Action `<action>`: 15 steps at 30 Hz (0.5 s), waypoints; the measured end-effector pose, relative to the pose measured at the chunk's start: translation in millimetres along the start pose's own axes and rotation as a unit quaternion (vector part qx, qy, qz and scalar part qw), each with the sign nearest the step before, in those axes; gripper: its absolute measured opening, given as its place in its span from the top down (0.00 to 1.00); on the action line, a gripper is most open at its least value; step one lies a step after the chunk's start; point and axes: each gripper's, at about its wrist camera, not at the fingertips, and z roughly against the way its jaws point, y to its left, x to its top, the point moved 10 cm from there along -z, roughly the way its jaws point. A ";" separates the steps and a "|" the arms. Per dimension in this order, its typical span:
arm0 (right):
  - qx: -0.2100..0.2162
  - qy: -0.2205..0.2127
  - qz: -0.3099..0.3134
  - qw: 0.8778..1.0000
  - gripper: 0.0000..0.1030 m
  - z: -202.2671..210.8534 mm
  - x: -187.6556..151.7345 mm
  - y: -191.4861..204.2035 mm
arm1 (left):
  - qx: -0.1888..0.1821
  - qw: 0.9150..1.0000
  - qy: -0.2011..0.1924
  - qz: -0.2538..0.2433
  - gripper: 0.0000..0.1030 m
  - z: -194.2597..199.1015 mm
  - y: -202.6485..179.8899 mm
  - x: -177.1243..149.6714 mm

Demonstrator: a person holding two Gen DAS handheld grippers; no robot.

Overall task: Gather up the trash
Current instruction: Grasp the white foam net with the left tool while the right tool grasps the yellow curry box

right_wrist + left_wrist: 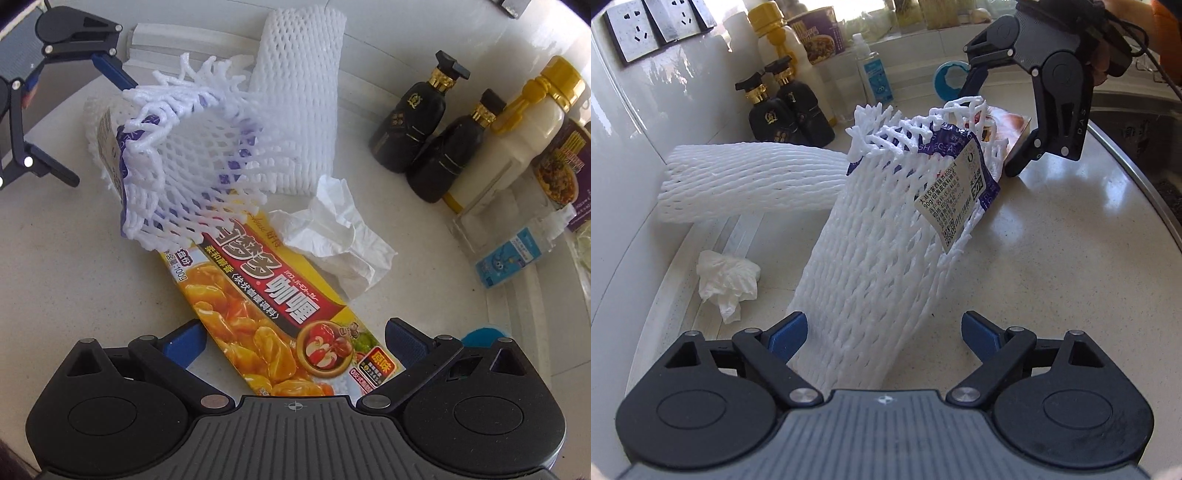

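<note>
The trash lies on a pale speckled counter (1052, 236). One white foam net sleeve (871, 258), stretched over something with a purple wrapper and a printed label (951, 206), has a frayed open end. Against that net: a yellow curry box (280, 317), flat, has one end tucked under the frayed mouth; a second foam net (746, 184), plain and empty, lies just behind the first; one crumpled white tissue (726, 280) sits beside the first.

Count: two nets, one box, one tissue. Beyond the nets by the wall stand two black bottles (786, 110), one cream bottle with a yellow cap (524, 136) and one small clear bottle with a blue label (873, 74).

The left gripper (882, 332) has its fingers spread around the near end of the labelled net, not pressing it. The right gripper (295, 343) straddles the box end, fingers apart and not clamped.
</note>
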 end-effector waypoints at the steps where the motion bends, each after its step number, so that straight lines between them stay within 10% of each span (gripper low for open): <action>1: 0.012 0.001 -0.010 1.000 0.00 -2.9 1.4 -1.5 | -0.004 1.000 0.002 0.003 0.18 -1.7 1.7 -0.5; 15: 0.031 0.027 -0.066 0.997 0.00 1.1 -14.3 10.6 | 0.007 0.989 -0.007 0.145 0.71 9.2 16.4 -16.6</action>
